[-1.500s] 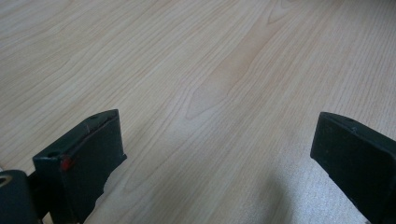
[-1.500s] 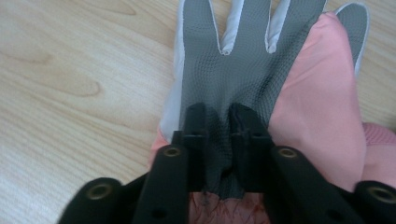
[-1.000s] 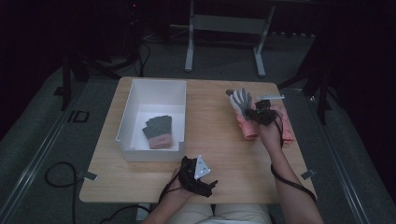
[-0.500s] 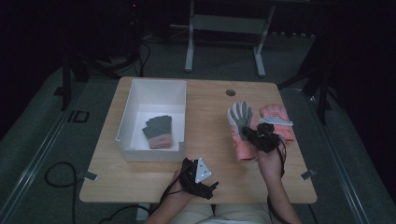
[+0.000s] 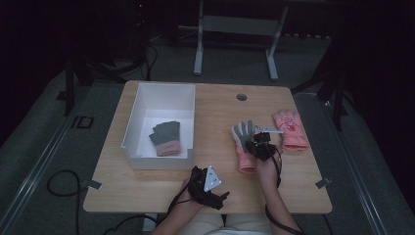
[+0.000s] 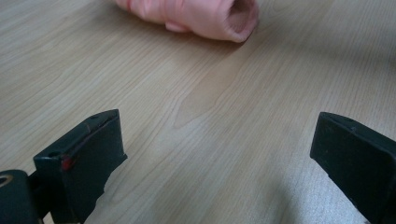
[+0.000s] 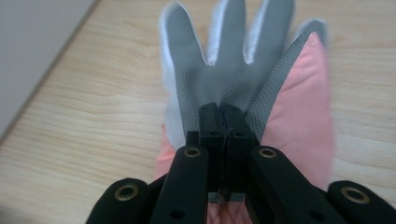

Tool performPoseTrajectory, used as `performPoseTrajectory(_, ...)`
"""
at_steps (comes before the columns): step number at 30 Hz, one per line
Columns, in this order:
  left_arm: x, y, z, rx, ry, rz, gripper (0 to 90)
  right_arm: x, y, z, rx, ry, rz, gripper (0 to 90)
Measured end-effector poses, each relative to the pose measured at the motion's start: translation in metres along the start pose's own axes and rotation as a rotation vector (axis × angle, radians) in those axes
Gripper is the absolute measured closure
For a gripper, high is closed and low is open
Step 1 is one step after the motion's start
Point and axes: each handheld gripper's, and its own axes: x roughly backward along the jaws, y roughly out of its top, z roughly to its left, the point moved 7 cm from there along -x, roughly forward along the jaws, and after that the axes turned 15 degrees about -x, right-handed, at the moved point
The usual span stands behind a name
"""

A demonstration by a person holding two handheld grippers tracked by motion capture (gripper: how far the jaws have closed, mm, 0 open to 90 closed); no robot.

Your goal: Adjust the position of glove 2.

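Where the high view blurs it, right gripper [image 7: 222, 109] jaws clamped on grey-palmed glove [image 7: 233, 60].

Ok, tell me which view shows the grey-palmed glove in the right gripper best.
The right gripper view: the grey-palmed glove spreads across it, jaws shut on its palm. The high view shows it small, beside the right gripper. The left gripper view catches just a pink cuff, probably the same glove's.

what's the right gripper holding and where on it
The right gripper is shut on the grey-and-pink glove, pinching its grey palm. The left gripper holds nothing.
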Motion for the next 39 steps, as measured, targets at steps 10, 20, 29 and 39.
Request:
performPoseTrajectory(10, 0.0, 0.0, -0.001, -0.001, -0.007, 0.0, 2.4, -0.02, -0.004, -0.003, 0.016, -0.01, 0.005, 83.2)
performPoseTrajectory(20, 0.001, -0.001, -0.001, -0.005, -0.016, -0.008, 2.4, -0.012, 0.009, 0.0, 0.054, 0.031, 0.005, 74.3)
performPoseTrajectory(29, 0.001, -0.001, -0.001, -0.005, -0.018, -0.02, 2.4, 0.028, 0.033, -0.01, 0.109, 0.102, -0.054, 67.6)
performPoseTrajectory(39, 0.001, 0.0, -0.001, 0.002, -0.021, -0.024, 2.3, 0.056, 0.068, -0.085, 0.129, 0.008, -0.12, 66.7)
